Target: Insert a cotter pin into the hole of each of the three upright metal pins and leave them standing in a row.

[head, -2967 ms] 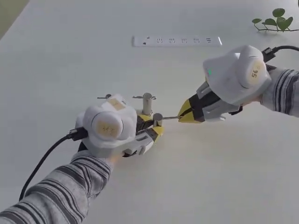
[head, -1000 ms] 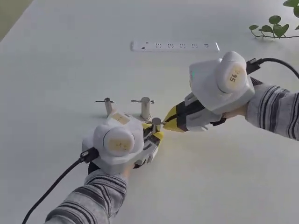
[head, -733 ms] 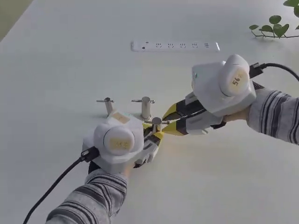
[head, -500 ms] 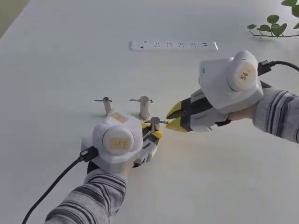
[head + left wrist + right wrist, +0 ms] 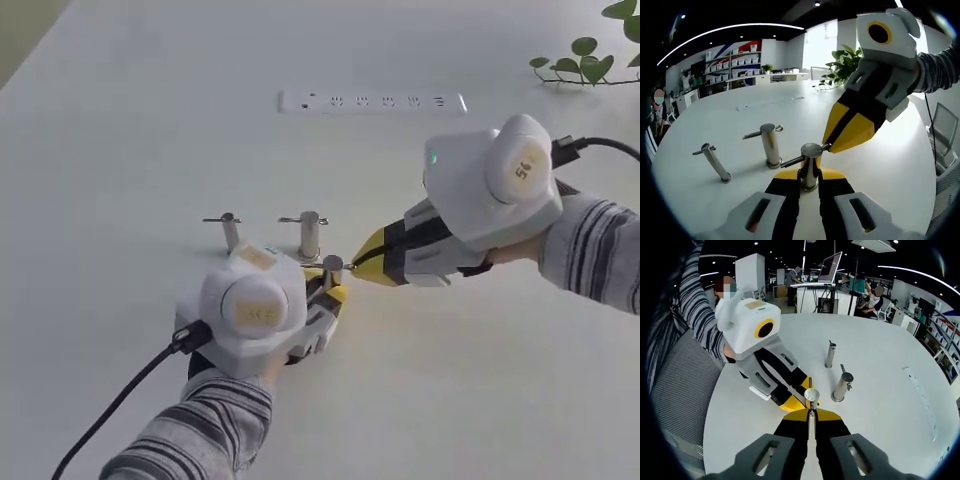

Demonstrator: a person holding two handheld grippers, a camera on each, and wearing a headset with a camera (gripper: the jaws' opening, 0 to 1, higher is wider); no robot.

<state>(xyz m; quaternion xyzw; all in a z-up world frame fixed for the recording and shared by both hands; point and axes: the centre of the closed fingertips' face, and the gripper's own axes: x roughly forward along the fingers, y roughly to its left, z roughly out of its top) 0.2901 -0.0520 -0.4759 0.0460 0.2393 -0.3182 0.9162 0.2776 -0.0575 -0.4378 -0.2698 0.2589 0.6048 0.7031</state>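
We log left gripper (image 5: pixel 810 176) jaws clamped on nearest metal pin (image 5: pixel 810 161), its foot hidden between them, right gripper (image 5: pixel 811 415) jaws together on cotter pin (image 5: pixel 792 161) crossing its head, loop end hidden, middle metal pin (image 5: pixel 310 236) and far metal pin (image 5: pixel 230 233) upright behind.

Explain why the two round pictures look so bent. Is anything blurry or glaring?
Left gripper view: a wide lens bows the table and ceiling lights; the metal pin in the left claw is sharp. Right gripper view: the power strip curves. Head view: it looks straight; even light, faint shadows, no glare.
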